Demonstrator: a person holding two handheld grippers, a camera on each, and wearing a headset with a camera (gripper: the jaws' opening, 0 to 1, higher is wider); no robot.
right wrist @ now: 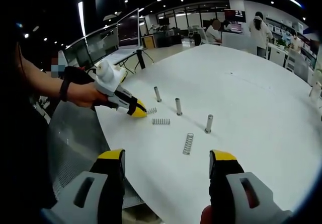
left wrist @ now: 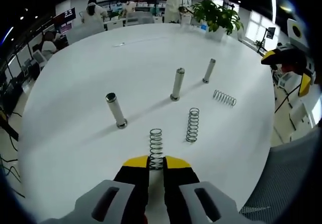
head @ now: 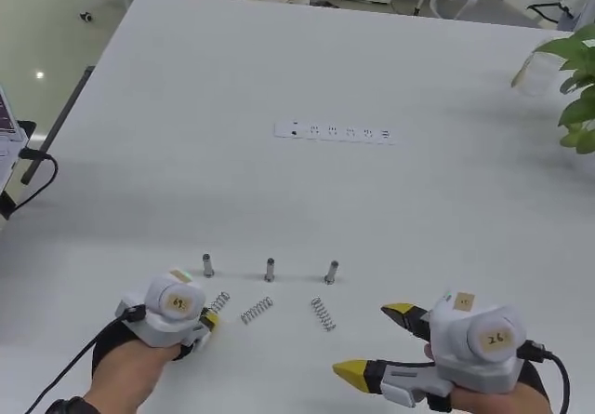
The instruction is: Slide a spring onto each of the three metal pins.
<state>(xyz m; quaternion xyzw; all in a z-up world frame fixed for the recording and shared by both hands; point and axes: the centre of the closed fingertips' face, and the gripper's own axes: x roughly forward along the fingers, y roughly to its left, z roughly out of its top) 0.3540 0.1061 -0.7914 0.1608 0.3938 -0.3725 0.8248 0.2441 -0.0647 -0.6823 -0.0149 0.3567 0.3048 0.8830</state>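
Note:
Three short metal pins stand upright in a row on the white table: left pin (head: 208, 265) (left wrist: 115, 110), middle pin (head: 270, 269) (left wrist: 177, 84), right pin (head: 331, 272) (left wrist: 209, 70). In front of them lie three springs. My left gripper (head: 208, 319) (left wrist: 156, 162) is shut on the near end of the left spring (head: 220, 301) (left wrist: 156, 142), which lies flat on the table. The middle spring (head: 257, 310) (left wrist: 192, 125) and right spring (head: 323, 313) (right wrist: 188, 143) lie loose. My right gripper (head: 374, 341) (right wrist: 167, 156) is open and holds nothing, near the front edge, right of the springs.
A white power strip (head: 335, 132) lies mid-table, well behind the pins. A green plant (head: 576, 88) stands at the far right edge. A dark cable (head: 37, 167) hangs off the table's left side. Chairs and people are beyond the table.

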